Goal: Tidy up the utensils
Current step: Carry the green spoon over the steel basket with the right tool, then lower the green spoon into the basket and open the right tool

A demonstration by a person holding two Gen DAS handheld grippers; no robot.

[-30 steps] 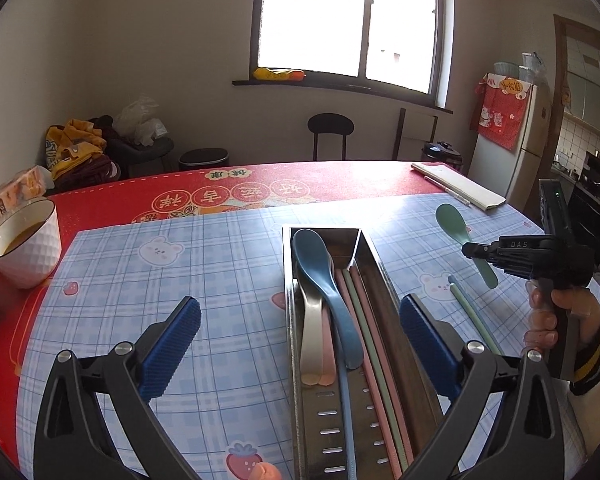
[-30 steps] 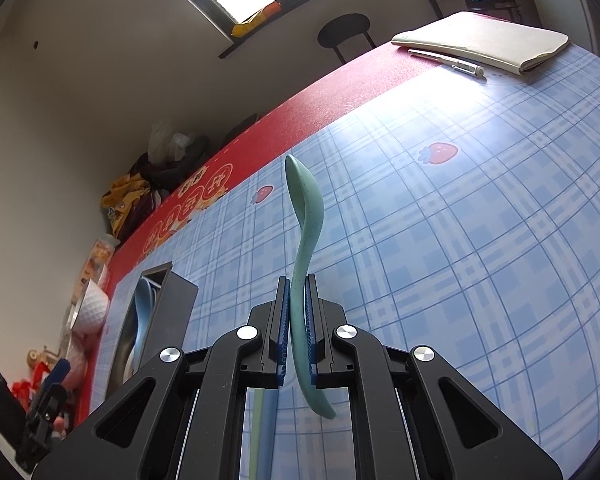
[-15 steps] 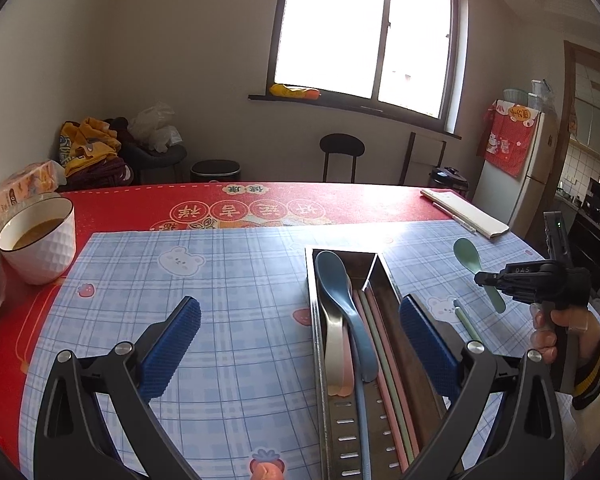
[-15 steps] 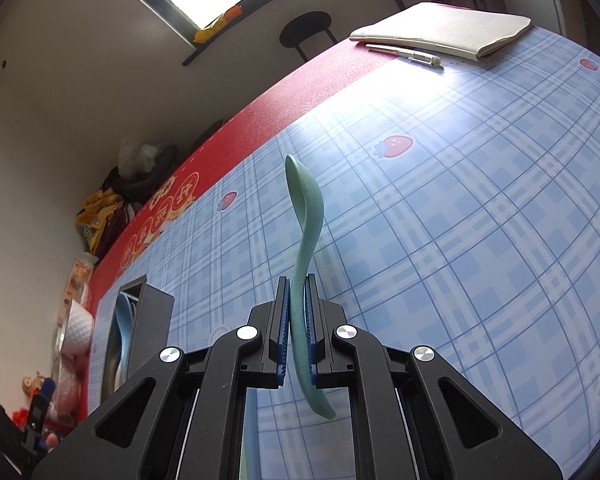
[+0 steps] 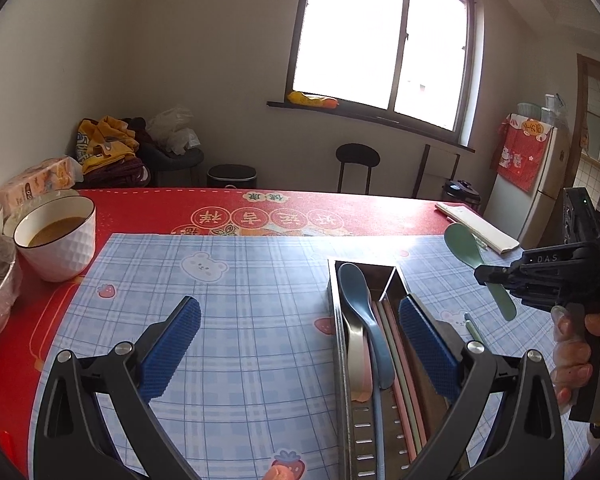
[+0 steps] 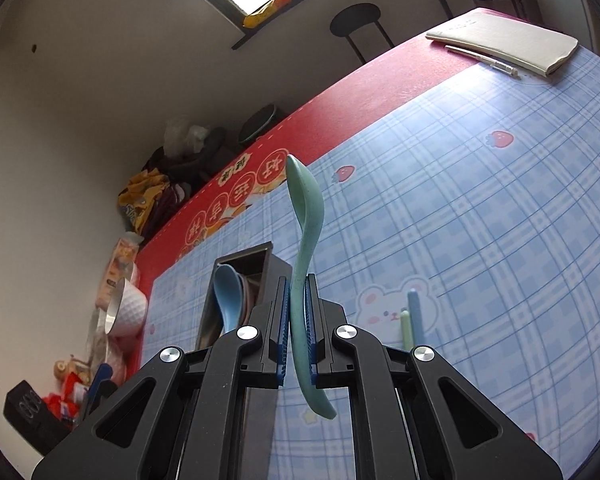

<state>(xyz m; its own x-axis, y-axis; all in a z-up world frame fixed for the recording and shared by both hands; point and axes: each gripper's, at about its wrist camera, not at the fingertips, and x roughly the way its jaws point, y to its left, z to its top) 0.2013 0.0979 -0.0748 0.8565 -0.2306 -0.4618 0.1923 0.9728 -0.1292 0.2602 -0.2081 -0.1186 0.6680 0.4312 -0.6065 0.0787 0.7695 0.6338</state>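
My right gripper (image 6: 297,292) is shut on a green spoon (image 6: 306,216), held by its handle with the bowl pointing up and away. From the left wrist view that green spoon (image 5: 466,246) hangs in the air right of the steel utensil tray (image 5: 342,396), with the right gripper (image 5: 485,273) clamped on it. The steel utensil tray (image 6: 244,258) holds a blue spoon (image 5: 360,300), a pale spoon and several chopsticks. Two chopsticks (image 6: 412,318) lie on the blue checked mat. My left gripper (image 5: 300,340) stands open above the mat, its right pad over the tray.
A white bowl (image 5: 58,236) of brown liquid stands at the left on the red tablecloth (image 5: 152,212), beside wrapped food and a tissue pack. A notebook (image 6: 508,42) with a pen lies at the far right corner. A person's hand (image 5: 576,344) grips the right tool.
The right gripper has risen with the green spoon and swung toward the tray, which now lies right in front of it. The left gripper has drawn back a little; more of the room shows.
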